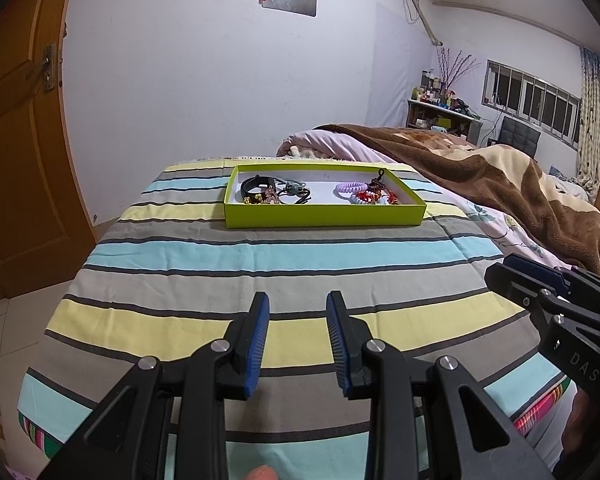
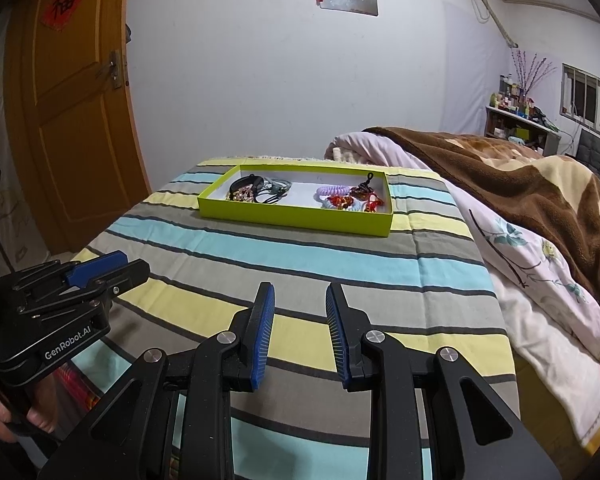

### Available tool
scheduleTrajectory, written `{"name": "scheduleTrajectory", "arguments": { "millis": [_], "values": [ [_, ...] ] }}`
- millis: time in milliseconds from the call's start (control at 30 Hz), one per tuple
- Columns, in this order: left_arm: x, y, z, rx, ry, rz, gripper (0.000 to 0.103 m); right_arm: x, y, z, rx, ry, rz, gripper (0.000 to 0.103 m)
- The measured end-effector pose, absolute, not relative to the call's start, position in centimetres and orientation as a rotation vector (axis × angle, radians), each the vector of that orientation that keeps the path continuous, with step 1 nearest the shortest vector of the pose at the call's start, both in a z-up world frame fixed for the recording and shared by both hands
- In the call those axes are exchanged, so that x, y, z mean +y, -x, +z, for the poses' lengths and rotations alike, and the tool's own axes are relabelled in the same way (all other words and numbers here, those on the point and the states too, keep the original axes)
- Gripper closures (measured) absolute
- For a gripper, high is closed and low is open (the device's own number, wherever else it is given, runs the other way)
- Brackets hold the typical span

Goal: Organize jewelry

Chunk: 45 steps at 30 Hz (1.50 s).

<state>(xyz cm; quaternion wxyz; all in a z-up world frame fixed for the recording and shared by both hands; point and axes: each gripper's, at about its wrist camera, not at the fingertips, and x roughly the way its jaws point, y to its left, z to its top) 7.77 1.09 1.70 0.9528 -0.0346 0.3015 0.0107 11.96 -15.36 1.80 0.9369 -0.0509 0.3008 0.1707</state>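
Jewelry in the green tray [image 1: 324, 216] is too small to sort out: left heap [image 1: 274, 193] a dark tangle, right heap [image 1: 370, 194] purple and red blur. Tray's near wall hides the lower parts of both. Right claw [image 1: 512, 276] cut off at right edge of left view; left claw [image 2: 112, 268] cut at left edge of right view. Shelf bottles [image 2: 514, 98] unreadable.

Lime-green tray [image 1: 324, 216], white inside. Striped bedsheet [image 1: 260, 252]: yellow, light blue, grey, dark lines. Brown-and-cream blanket [image 1: 500, 184]. Pale floral quilt [image 2: 540, 276]. Purple coil band [image 1: 350, 189], black strap [image 1: 252, 185]. Grippers black with blue pads [image 1: 260, 344]. Orange-brown door [image 2: 72, 112].
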Motion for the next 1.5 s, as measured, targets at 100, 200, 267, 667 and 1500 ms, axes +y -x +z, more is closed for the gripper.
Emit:
{"name": "scheduleTrajectory", "arguments": {
  "millis": [100,200,267,667,1500],
  "values": [
    [1.15,-7.66,1.74,0.608,0.075,0.021,0.072,-15.35,-11.90,1.83,0.613,0.103,0.347,0.076],
    [1.18,-7.60,1.79,0.603,0.074,0.026,0.072,-15.38,-11.85,1.84,0.612,0.102,0.346,0.076],
    [1.20,-7.57,1.78,0.602,0.076,0.027,0.072,-15.43,-11.82,1.89,0.611,0.100,0.345,0.076],
    [1.21,-7.67,1.66,0.605,0.069,0.028,0.072,-15.53,-11.77,1.93,0.610,0.098,0.344,0.076],
    [0.86,-7.48,1.45,0.605,0.054,0.026,0.072,-15.62,-11.65,1.91,0.611,0.097,0.344,0.076]
  ]
}}
